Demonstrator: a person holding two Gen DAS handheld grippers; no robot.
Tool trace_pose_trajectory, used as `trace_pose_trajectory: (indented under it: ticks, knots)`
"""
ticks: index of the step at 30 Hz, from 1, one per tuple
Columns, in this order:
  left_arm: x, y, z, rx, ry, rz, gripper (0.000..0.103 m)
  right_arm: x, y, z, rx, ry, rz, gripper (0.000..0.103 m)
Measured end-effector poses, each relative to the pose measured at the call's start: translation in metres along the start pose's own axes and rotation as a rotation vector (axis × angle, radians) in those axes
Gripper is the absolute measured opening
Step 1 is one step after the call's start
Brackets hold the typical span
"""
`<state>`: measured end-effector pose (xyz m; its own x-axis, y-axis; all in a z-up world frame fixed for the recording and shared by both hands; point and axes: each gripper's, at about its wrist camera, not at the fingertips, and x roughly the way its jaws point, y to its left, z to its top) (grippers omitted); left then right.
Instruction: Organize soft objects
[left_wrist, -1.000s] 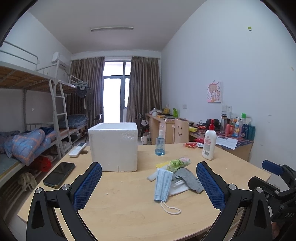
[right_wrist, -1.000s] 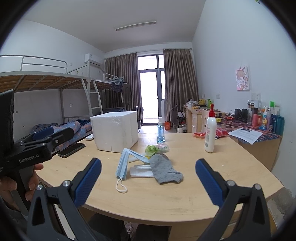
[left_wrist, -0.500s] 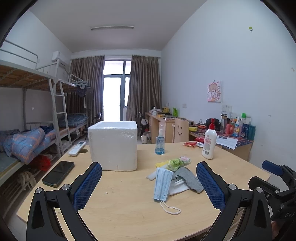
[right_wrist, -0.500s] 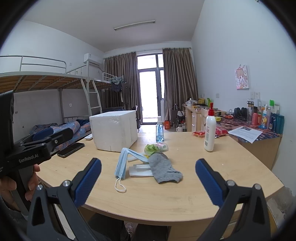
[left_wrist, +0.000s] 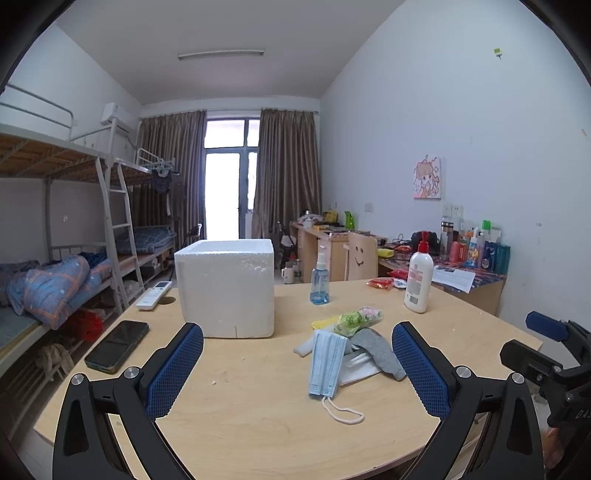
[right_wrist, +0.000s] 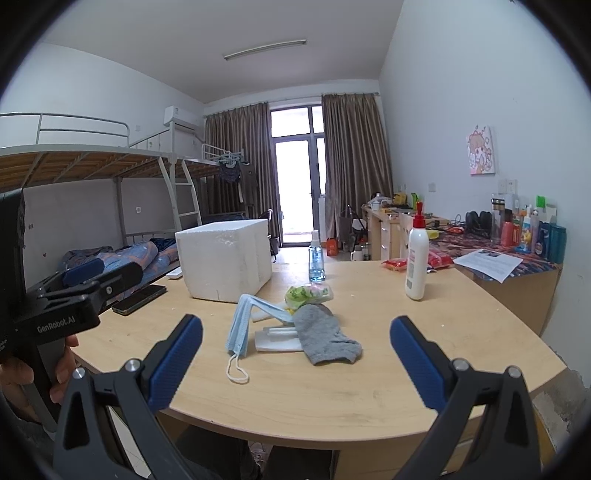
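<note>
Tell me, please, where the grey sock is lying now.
The grey sock lies on the round table in the small pile, right of the blue face mask and just in front of the green packet.

The table (left_wrist: 258, 413) is pale blond wood with faint grain. At centre frame the foam box (left_wrist: 225, 288) is plain white with a pebbled texture. The face mask (left_wrist: 327, 360) is light blue with white ear loops; the sock (right_wrist: 325, 334) beside it is heather grey. A crumpled packet (left_wrist: 356, 316) shows lime green with pink and white print. The spray bottle (left_wrist: 319, 280) is clear blue; the lotion bottle (right_wrist: 416, 258) is white with a red pump. The phone (left_wrist: 117, 345) at lower left is glossy black. Both the left gripper (left_wrist: 297, 363) and the right gripper (right_wrist: 295, 360) have black frames and blue, cross-hatched pads (left_wrist: 175, 371). The curtains (right_wrist: 354, 162) are dull brown.
</note>
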<state>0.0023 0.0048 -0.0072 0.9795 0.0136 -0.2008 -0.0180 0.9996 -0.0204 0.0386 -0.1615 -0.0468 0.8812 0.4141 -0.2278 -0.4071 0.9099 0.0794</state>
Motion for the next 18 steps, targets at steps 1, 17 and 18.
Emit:
trace_pose_trajectory:
  ticks: [1,17,18]
  knots:
    - [0.001,0.0,-0.001,0.003,0.003,-0.003,0.102,0.0,0.0,0.0,0.0,0.0,0.0,0.103]
    - [0.04,-0.01,-0.013,0.043,0.106,-0.044,0.102,0.033,-0.015,-0.007,0.014,0.079,0.006,0.103]
    - [0.043,-0.011,-0.013,0.046,0.115,-0.047,0.102,0.037,-0.016,-0.007,0.016,0.087,0.005,0.103]
